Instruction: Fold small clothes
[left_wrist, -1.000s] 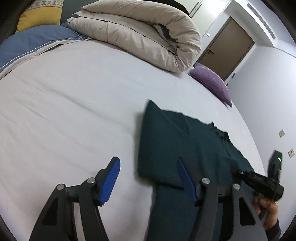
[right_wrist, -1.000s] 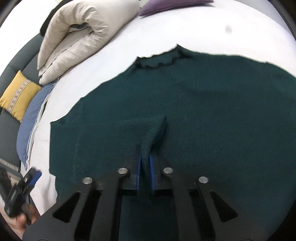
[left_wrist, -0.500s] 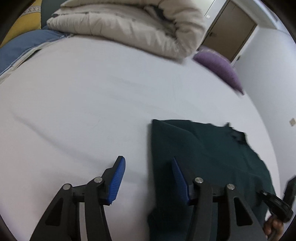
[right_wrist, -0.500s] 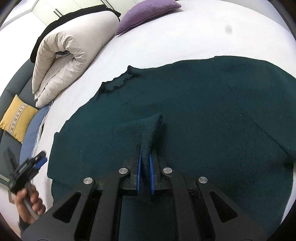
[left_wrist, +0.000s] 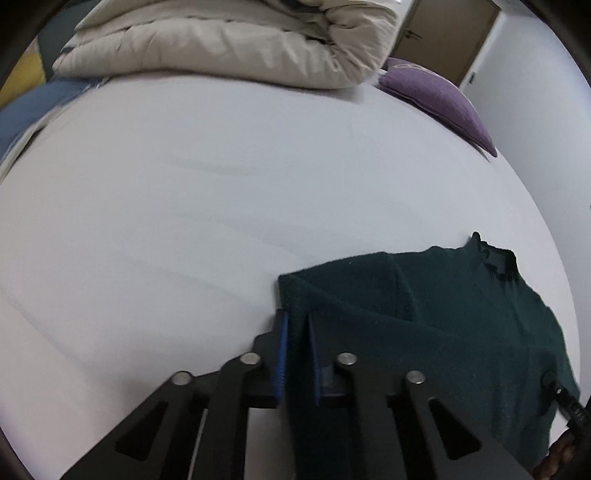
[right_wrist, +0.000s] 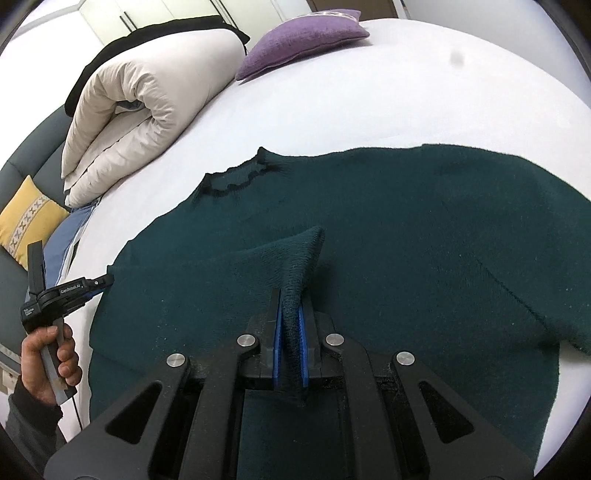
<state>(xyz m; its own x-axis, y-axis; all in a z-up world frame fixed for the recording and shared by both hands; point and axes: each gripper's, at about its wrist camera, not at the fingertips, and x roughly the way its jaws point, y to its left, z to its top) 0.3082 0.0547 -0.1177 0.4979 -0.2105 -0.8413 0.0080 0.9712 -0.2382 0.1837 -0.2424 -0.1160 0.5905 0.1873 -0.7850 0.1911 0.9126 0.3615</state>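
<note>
A dark green knit sweater (right_wrist: 406, 229) lies spread on the white bed, collar (right_wrist: 236, 177) toward the duvet. My right gripper (right_wrist: 289, 314) is shut on a ribbed sleeve cuff (right_wrist: 303, 258), lifted over the sweater's body. My left gripper (left_wrist: 295, 332) is shut on the sweater's left folded edge (left_wrist: 291, 288); the sweater also shows in the left wrist view (left_wrist: 443, 325). The left gripper and its holding hand appear at the left of the right wrist view (right_wrist: 66, 291).
A rolled beige duvet (right_wrist: 147, 103) lies at the head of the bed. A purple pillow (right_wrist: 303, 37) sits beside it. A yellow cushion (right_wrist: 26, 218) and blue pillow (right_wrist: 70, 232) are far left. White sheet (left_wrist: 184, 221) stretches left of the sweater.
My left gripper moved onto the sweater's left edge and shut on it; it was open before. My right gripper stayed shut on the cuff and drew back slightly.
</note>
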